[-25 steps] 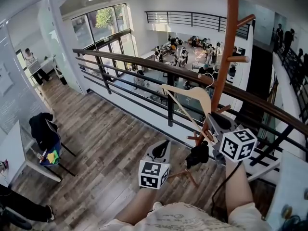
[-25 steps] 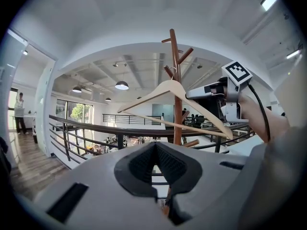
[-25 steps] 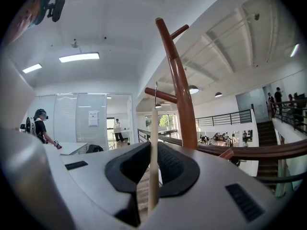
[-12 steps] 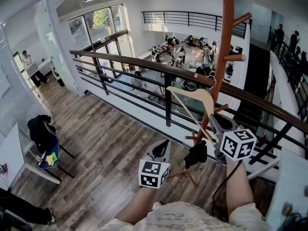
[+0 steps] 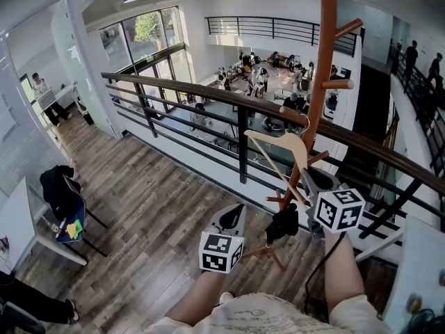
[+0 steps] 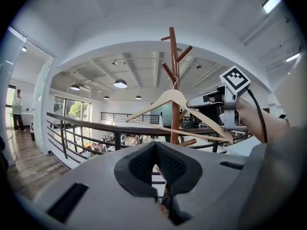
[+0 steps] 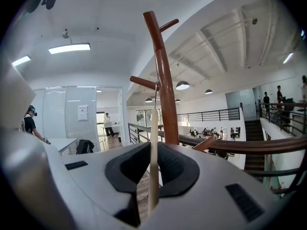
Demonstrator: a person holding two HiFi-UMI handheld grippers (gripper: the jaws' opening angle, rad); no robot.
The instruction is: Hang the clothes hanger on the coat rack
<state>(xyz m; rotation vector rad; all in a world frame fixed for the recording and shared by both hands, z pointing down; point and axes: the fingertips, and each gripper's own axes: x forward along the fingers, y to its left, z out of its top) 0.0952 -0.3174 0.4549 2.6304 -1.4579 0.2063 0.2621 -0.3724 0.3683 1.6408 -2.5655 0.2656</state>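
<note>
My right gripper (image 5: 306, 175) pinching one end of the clothes hanger (image 5: 281, 144), held up just beside the brown coat rack (image 5: 322, 68), my left gripper (image 5: 233, 219) pressed together, empty.

hanger (image 5: 281, 142) in right gripper (image 5: 308, 175), coat rack (image 5: 324, 47) just behind, railing (image 5: 195, 89) beyond

A wooden hanger (image 6: 177, 110) is held up by the right gripper (image 6: 193, 102), close to the brown coat rack (image 6: 173, 56). The jaws of the left gripper (image 6: 156, 163) are seen close together.
</note>
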